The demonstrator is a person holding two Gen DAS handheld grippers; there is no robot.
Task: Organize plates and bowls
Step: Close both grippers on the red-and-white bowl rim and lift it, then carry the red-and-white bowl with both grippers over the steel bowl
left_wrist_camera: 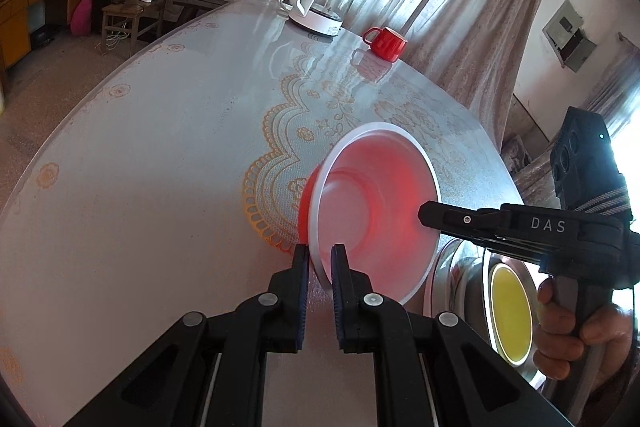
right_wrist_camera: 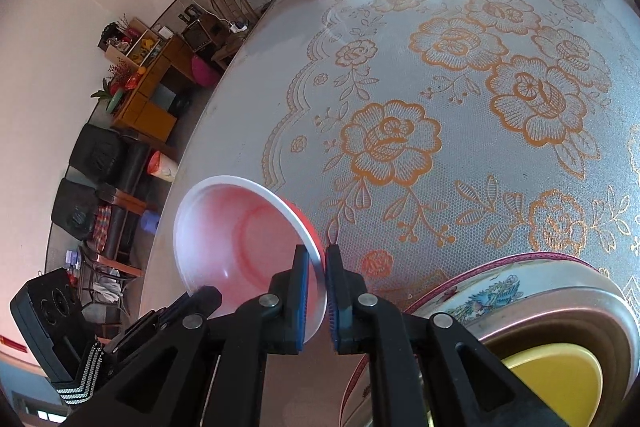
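A red bowl with a white inside (left_wrist_camera: 376,195) is held tilted above the table, its opening facing the cameras. My left gripper (left_wrist_camera: 320,251) is shut on its near rim. My right gripper (right_wrist_camera: 318,255) is shut on the opposite rim of the same bowl (right_wrist_camera: 240,235); it also shows in the left wrist view (left_wrist_camera: 428,215) at the bowl's right edge. Below and to the right lies a stack: a steel bowl (left_wrist_camera: 460,271) with a yellow dish (left_wrist_camera: 512,311) inside, resting on a flower-patterned plate (right_wrist_camera: 500,283).
A round table with a lace-patterned cloth (right_wrist_camera: 440,107) fills both views. A white and glass kettle (left_wrist_camera: 320,3) and a red mug (left_wrist_camera: 386,43) stand at its far edge. Chairs, cabinets and curtains stand beyond the table.
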